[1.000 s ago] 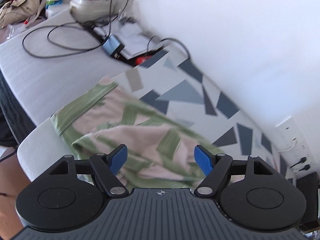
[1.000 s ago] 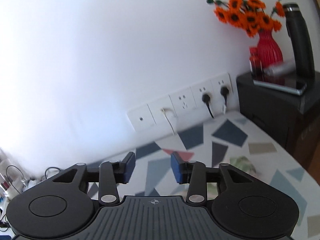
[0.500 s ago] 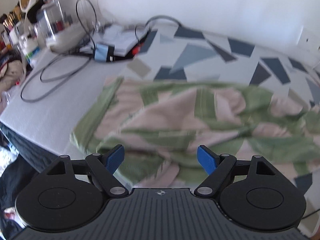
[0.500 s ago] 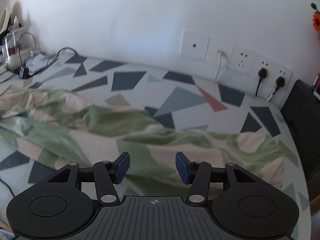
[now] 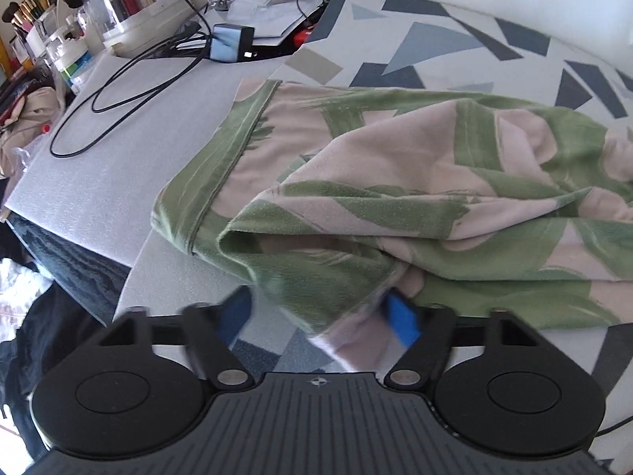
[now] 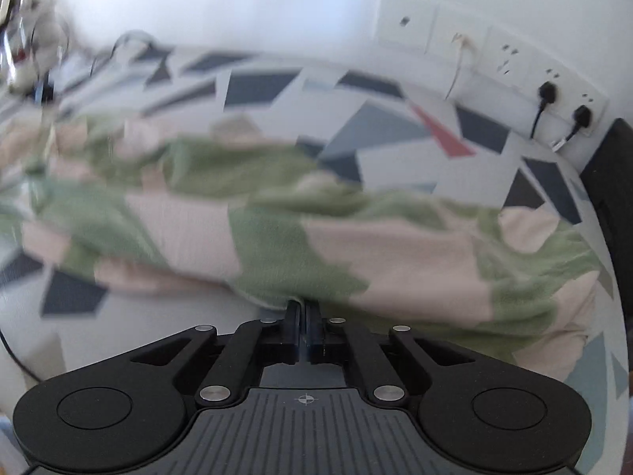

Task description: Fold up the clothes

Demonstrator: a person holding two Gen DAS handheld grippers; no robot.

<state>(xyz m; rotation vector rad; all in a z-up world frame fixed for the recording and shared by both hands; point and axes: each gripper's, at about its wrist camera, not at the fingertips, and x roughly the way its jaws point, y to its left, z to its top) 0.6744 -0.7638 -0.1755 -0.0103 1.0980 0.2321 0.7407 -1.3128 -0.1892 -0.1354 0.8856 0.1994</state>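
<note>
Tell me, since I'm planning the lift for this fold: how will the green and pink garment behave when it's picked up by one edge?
The green and pink garment lies in soft creases and overlapping folds, so it will probably drape limply. It looks thin, so likely light. The right hand-held gripper pinches just one edge, so the rest would probably sag and drag across the patterned sheet.
</note>
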